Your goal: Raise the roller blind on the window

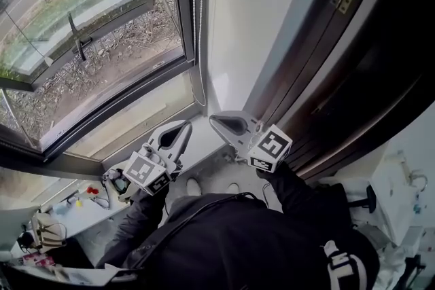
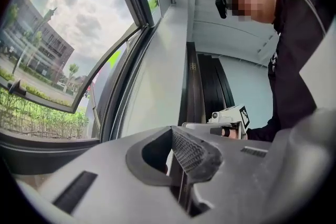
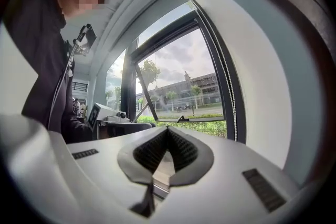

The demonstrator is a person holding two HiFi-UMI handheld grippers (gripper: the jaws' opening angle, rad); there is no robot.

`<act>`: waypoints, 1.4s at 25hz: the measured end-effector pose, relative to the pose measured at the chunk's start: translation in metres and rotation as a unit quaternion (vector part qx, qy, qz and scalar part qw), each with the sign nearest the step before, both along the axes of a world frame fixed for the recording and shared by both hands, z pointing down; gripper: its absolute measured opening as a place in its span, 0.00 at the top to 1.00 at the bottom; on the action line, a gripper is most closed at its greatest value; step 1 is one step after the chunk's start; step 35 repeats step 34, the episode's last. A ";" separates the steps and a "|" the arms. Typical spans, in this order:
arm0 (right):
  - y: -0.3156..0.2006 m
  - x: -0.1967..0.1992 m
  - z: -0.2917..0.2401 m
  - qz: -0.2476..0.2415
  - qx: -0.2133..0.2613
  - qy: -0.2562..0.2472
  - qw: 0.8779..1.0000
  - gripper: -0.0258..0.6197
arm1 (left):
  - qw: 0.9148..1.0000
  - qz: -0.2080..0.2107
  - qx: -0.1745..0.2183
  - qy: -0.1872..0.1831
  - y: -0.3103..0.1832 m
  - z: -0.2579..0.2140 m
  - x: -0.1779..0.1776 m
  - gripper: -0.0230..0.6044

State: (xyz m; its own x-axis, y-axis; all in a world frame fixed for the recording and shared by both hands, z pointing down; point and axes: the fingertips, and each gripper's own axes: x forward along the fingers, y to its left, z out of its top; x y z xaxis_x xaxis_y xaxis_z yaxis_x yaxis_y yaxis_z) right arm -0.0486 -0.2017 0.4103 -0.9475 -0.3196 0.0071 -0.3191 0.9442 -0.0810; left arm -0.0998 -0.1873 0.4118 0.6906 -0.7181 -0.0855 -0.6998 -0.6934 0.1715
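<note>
At the left of the head view, the window (image 1: 88, 44) shows bare glass with no blind fabric across it. The roller blind itself appears in no view, so its height cannot be confirmed. The left tool (image 1: 182, 131) is clenched, jaws together with nothing between them, just below and left of the bead chain (image 1: 198, 24). This chain hangs along the right edge of the window frame, with its lower loop just above both tool tips and touching neither. The right tool (image 1: 219, 121) is likewise clenched on nothing, facing the left tool in front of the white wall (image 1: 258, 10). Judged status: no pull is in hand, and the chain remains to be gripped and drawn if the blind must rise further.
</note>
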 end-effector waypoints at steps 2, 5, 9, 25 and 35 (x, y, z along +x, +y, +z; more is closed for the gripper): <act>0.000 0.000 -0.008 0.005 0.010 -0.004 1.000 0.96 | 1.000 -0.001 0.008 -0.002 -0.001 -0.009 0.002 0.95; -0.001 0.001 -0.018 0.012 0.029 -0.005 0.999 0.96 | 1.000 -0.005 0.012 0.014 -0.005 -0.026 0.004 0.95; -0.004 0.001 -0.023 0.013 0.026 -0.008 1.000 0.96 | 0.999 0.001 0.029 0.012 -0.006 -0.037 0.007 0.95; -0.004 -0.001 -0.027 0.010 0.032 -0.010 0.999 0.95 | 1.000 0.013 0.028 -0.002 -0.009 -0.034 0.018 0.95; -0.006 0.000 -0.025 0.014 0.033 -0.010 0.999 0.95 | 1.000 0.016 0.026 0.000 -0.012 -0.034 0.018 0.95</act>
